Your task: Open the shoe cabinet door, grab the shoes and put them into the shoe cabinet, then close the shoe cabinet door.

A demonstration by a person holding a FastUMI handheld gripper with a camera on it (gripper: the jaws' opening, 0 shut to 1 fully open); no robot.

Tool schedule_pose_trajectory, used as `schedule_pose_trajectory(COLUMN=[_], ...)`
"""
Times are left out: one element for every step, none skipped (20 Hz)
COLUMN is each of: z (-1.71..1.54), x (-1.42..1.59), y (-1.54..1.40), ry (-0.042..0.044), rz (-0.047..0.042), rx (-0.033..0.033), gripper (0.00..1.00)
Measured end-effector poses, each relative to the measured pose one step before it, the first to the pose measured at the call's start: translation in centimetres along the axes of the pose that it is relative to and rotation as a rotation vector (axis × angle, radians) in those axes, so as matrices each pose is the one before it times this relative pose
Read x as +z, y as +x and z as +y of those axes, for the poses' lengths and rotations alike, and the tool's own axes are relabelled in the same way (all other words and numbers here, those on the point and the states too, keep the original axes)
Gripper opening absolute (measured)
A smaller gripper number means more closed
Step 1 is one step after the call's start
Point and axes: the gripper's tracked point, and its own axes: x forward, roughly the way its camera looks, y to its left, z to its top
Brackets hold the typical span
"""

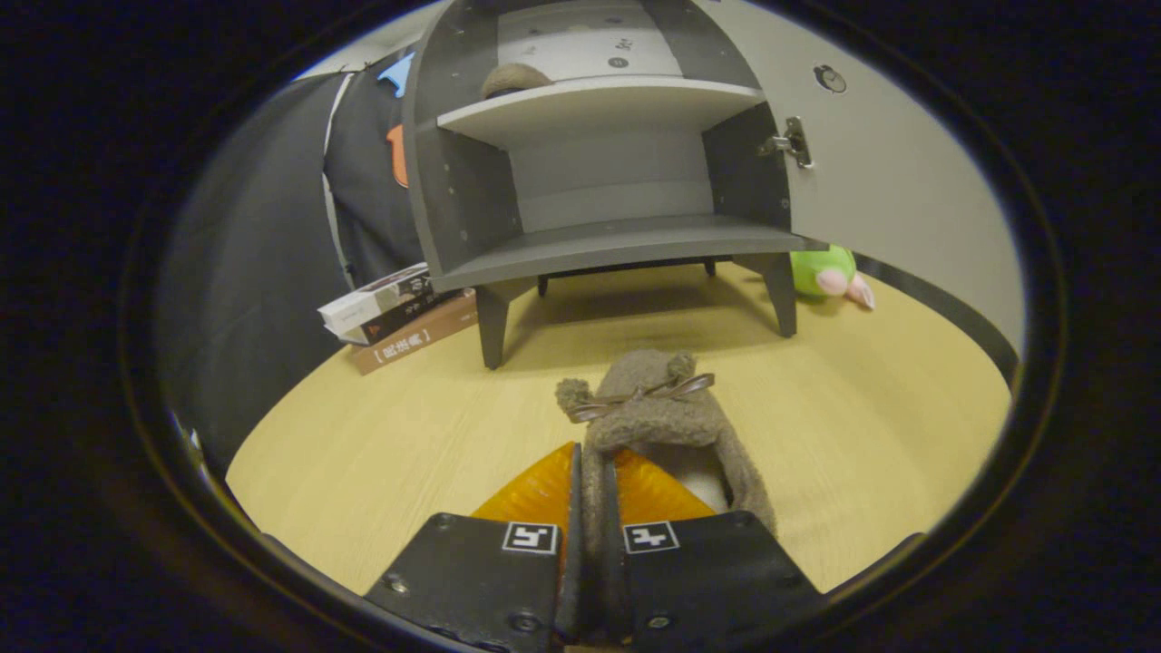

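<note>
1. Gripper [594, 494] nearest the camera, fingers [535, 494] closed tight on the side wall of a fuzzy brown shoe [658, 426], one finger outside the shoe and one inside its opening.
2. Shoe pinched between the fingers and extending just ahead of them, toe pointing toward the cabinet, ribbon bow [639, 396] across the top; whether lifted off or resting on the table cannot be told.
3. Light wooden table [381, 435] beneath and around the shoe.
4. Stack of books [399, 313] lying flat on the table beyond the fingers to the left, just beside the cabinet's front left leg.
5. Grey shoe cabinet [599, 245] standing on short legs beyond the shoe, well apart from it, with two open shelves facing the gripper.
6. Lower shelf [626, 247] bare.
7. Upper shelf [590, 100] carrying a second brown shoe [512, 80] toward its left side.
8. Cabinet door [871, 172] swung open to the right, hinge [791, 142] visible at its inner edge.
9. Green plush toy [830, 275] on the table beyond the cabinet's front right leg, below the open door.
</note>
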Motion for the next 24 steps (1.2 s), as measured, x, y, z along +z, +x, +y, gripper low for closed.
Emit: schedule_pose_trajectory(z=[-0.141, -0.068, -0.247, -0.283, -0.399, 0.050, 0.169, 0.068, 0.074, 0.239, 0.175, 0.214, 0.324, 0.291, 0.239, 0.281, 0.199, 0.090, -0.125, -0.059, -0.172, -0.193, -0.116, -0.175], x=[0.100, 0.338, 0.460, 0.651, 0.580, 0.490, 0.569, 0.824, 1.163, 1.346, 1.376, 1.459, 1.373, 1.332, 1.546, 1.587, 1.549, 1.526, 1.583, 1.545, 1.671, 1.789, 1.637, 1.771], y=[0.169, -0.549, -0.556, -0.531, -0.651, -0.822, -0.898, -0.783, -0.644, -0.764, -0.771, -0.655, -0.444, -0.523, -0.450, -0.472, -0.315, -0.213, -0.080, -0.019, 0.113, 0.214, 0.313, 0.414], ry=[-0.00405, 0.00704, 0.00216, -0.01359, -0.01508, 0.00048, 0.00146, -0.01140, -0.01088, -0.00342, -0.00298, -0.00794, -0.01235, -0.01269, -0.00713, -0.00482, -0.00386, -0.00784, -0.00814, -0.00340, -0.00265, 0.00181, -0.00377, -0.01275], rz=[-0.01025, -0.01207, -0.01471, -0.01818, -0.01193, -0.00131, 0.00111, -0.00600, -0.01738, -0.02498, -0.02441, -0.02386, -0.01670, -0.01324, -0.01519, -0.01726, -0.01462, -0.01184, -0.00968, -0.00474, -0.01235, -0.01167, -0.00912, -0.01633], rx=[0.02263, 0.01825, 0.00760, 0.00006, -0.00203, 0.01838, 0.01677, 0.00793, 0.00826, 0.01118, 0.00256, 0.00157, 0.00195, 0.00201, 0.00108, 0.00172, -0.00092, -0.00812, -0.01011, -0.00752, -0.00837, -0.01196, -0.00561, -0.01254], gripper=[0.11, 0.10, 0.10, 0.10, 0.10, 0.10, 0.10, 0.10, 0.10, 0.10, 0.10, 0.10, 0.10, 0.10, 0.10, 0.10, 0.10, 0.10, 0.10, 0.10, 0.10, 0.10, 0.10, 0.10])
